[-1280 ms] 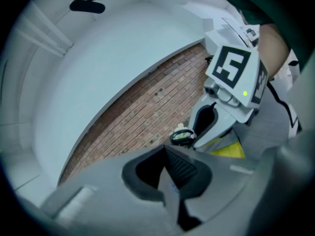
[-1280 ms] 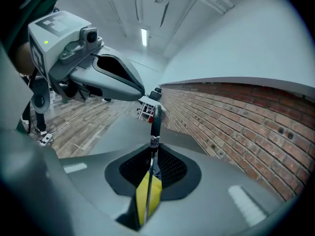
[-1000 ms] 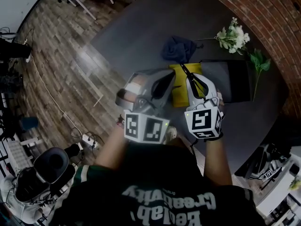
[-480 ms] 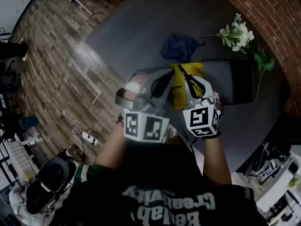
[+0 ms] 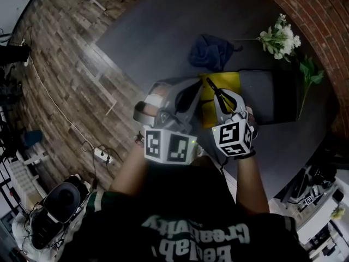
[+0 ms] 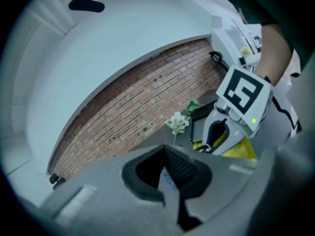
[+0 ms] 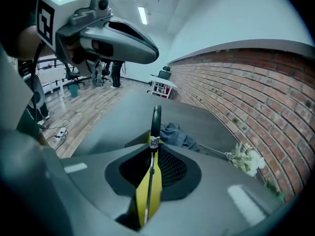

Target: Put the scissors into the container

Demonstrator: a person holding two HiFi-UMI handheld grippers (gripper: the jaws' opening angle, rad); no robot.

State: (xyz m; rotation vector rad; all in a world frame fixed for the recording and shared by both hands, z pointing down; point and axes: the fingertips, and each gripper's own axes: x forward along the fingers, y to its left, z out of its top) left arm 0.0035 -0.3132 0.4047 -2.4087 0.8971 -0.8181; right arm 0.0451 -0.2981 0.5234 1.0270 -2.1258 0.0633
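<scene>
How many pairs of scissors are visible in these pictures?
1. The scissors are clamped between the jaws of the right hand-held gripper, with the black handle sticking out in front. Another pair might lie hidden beneath it.

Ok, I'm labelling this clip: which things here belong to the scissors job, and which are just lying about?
In the job: scissors, the right gripper holding them, and probably the yellow container below.
Lying about: blue cloth, flowers, dark tray.
</scene>
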